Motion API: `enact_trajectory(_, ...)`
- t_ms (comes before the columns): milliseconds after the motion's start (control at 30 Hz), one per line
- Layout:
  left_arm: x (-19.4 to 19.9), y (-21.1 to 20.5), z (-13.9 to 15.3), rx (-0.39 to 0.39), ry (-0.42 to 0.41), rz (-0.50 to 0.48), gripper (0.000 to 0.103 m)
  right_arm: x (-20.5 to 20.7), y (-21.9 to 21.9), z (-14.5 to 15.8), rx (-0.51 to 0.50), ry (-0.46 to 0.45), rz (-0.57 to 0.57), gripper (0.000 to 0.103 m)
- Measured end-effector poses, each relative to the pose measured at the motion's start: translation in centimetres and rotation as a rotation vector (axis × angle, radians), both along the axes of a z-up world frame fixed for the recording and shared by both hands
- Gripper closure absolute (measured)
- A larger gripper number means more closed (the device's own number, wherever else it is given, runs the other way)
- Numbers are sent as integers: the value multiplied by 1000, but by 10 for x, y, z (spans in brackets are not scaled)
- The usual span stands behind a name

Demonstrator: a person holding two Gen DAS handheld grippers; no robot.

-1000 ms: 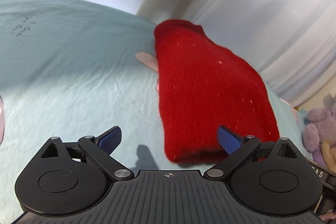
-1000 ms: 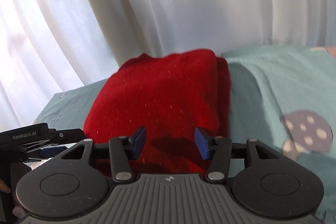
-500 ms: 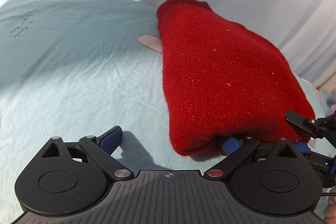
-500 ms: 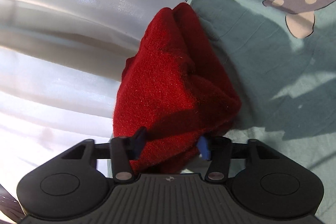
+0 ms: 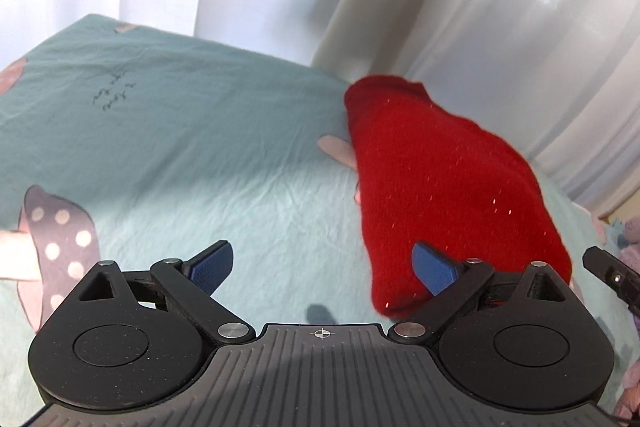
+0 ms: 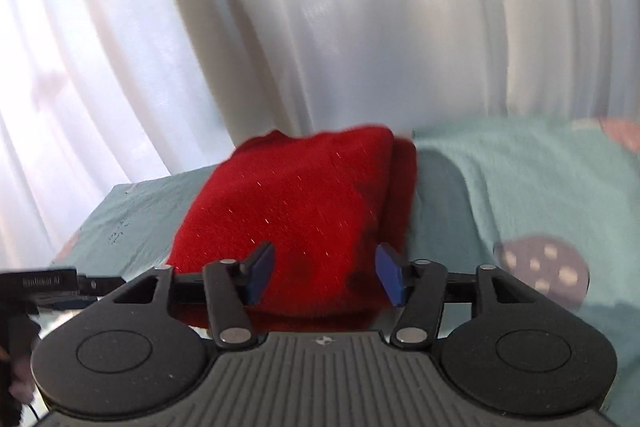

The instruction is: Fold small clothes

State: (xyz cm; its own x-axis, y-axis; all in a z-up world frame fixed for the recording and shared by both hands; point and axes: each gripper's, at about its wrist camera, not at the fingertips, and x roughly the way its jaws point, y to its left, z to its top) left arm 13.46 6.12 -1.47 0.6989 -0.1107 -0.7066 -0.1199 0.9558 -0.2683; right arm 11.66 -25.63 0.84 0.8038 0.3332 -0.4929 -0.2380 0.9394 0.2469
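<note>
Two grippers are facing one folded red garment [image 5: 448, 187] that is lying on a bed covered with a teal sheet [image 5: 192, 147], close to the white curtain [image 5: 500, 7] hanging behind it. You are holding the left gripper [image 5: 324, 265] with its blue fingers [image 5: 212, 263] spread wide and gripping nothing; its right finger is overlapping the near left edge of the garment in the left wrist view, but whether it is touching the knit cannot be determined. You are holding the right gripper [image 6: 324, 277] with its fingers [image 6: 390, 279] also spread apart, nothing pinched between them, and the near end of the garment [image 6: 296, 211] is showing in the gap between them. From this side the garment is presenting stacked layers along its right edge, and the sheet [image 6: 520, 179] is extending to the right of it. Part of the left gripper's body [image 6: 40, 281] is appearing at the left edge of the right wrist view, and part of the right gripper [image 5: 612, 277] is appearing at the right edge of the left wrist view. Printed mushroom motifs [image 5: 60, 239] are lying on the sheet to the left, another [image 6: 540, 273] to the right, and a purple plush toy [image 5: 630, 239] is sitting beyond the bed at the far right.
</note>
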Motion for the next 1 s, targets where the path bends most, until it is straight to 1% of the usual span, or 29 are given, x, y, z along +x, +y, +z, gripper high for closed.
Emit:
enact_trajectory(33,8,-4,0,-3,-1,-3,4,0,13,5,-43,-58,32,41)
enact_trajectory(67,16,-11,-2,-14,2,-21,4,4,27,7,-73,-94,67,41)
enact_trajectory(100,22,-17,-6,-24,11,-40,4,11,40,7,-86,-102,101,41)
enact_trajectory(133,29,-24,-12,-20,35,-49,4,17,50,5,-81,-99,130,44)
enact_trajectory(167,33,-30,-18,-6,58,-56,4,23,59,1,-75,-84,152,47)
enact_trajectory(233,38,-39,-30,34,78,-57,3,37,74,-11,-80,-17,202,65)
enact_trajectory(300,40,-41,-38,36,97,-68,2,49,83,-30,-148,79,181,70)
enact_trajectory(333,40,-41,-39,33,102,-67,1,51,82,-41,-169,99,167,73)
enact_trajectory(400,40,-44,-40,55,99,-75,1,46,78,-46,-170,76,175,73)
enact_trajectory(467,40,-49,-41,103,86,-90,0,45,78,-44,-197,78,180,73)
enact_trajectory(700,44,-47,-49,91,85,-95,0,46,87,-48,-239,65,175,73)
enact_trajectory(900,38,-51,-49,129,67,-102,0,47,85,-50,-256,77,170,73)
enact_trajectory(1000,32,-51,-48,135,66,-104,0,42,84,-48,-260,85,167,73)
